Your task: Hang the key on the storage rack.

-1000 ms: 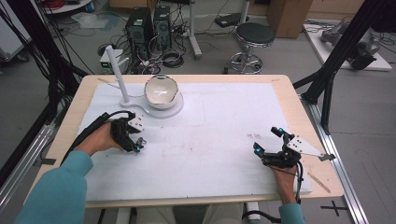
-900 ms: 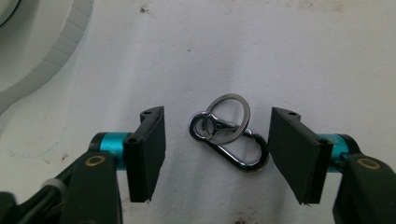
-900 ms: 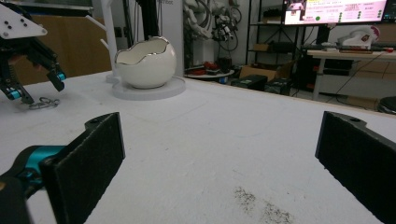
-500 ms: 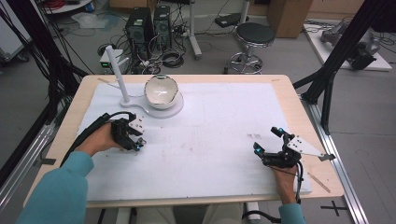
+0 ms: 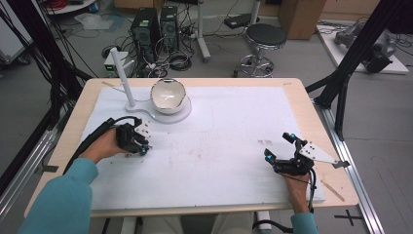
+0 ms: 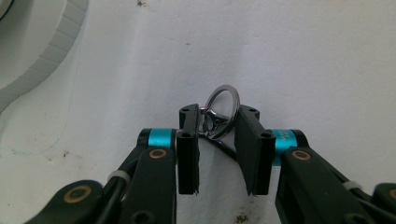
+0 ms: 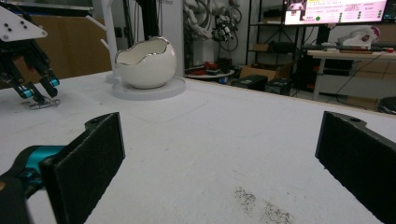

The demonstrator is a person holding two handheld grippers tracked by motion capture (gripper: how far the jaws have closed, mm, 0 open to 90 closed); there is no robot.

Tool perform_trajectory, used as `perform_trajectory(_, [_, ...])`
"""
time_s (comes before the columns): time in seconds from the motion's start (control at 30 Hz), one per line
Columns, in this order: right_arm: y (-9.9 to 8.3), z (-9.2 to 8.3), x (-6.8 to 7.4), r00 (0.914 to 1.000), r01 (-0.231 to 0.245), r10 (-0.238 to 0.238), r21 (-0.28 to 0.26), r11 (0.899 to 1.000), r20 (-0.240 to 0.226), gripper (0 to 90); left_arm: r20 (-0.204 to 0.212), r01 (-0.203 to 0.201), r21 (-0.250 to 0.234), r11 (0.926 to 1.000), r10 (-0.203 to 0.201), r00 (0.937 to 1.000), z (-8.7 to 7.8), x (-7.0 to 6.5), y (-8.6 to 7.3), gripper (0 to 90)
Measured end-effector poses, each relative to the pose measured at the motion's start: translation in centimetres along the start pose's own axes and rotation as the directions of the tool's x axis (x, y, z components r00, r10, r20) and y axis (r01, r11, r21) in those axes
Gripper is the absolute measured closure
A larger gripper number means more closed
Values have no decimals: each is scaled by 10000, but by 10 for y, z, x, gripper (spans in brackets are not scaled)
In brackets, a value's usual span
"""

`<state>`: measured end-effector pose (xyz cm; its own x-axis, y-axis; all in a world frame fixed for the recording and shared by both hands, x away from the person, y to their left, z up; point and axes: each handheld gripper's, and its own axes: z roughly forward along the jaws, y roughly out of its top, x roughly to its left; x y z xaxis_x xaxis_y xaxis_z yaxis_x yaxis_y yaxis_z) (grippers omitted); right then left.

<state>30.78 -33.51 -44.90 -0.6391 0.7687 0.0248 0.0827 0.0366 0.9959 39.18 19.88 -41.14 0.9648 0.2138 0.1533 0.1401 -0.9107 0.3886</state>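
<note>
A small metal key ring [image 6: 223,87] with a clasp lies flat on the white table cover [image 5: 224,146]. My left gripper [image 6: 218,113] is lowered over it at the table's left, jaws narrowly apart, one on each side of the ring. I cannot tell whether the pads [image 6: 188,140] touch it. In the high view the left gripper [image 5: 144,148] points down at the cover. My right gripper [image 5: 278,145] rests low at the table's right front, wide open with nothing between its jaws. The right gripper view [image 7: 219,140] shows the left gripper [image 7: 35,91] far off over the key ring [image 7: 44,103].
A white egg-shaped bowl [image 5: 168,95] stands on a round white base [image 5: 181,113] at the back left, with a slanted white post [image 5: 122,73] beside it. The same bowl [image 7: 145,63] appears in the right gripper view. Dark specks mark the cover near the right gripper.
</note>
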Motion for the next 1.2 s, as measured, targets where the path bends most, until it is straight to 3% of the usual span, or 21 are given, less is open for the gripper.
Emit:
perform_trajectory(0.17, [0,0,0,10000,-15,15,6,10000,-16,6,-1,122,-309,9994,-122,9999,-2,2,0,744])
perform_trajectory(1.0, [0,0,0,10000,-36,36,2,10000,6,6,-51,467,-295,9985,-469,9989,-3,6,1,870])
perform_trajectory(1.2, [0,0,0,10000,-51,51,-12,10000,6,6,15,741,-287,9968,-741,9972,-2,7,1,875])
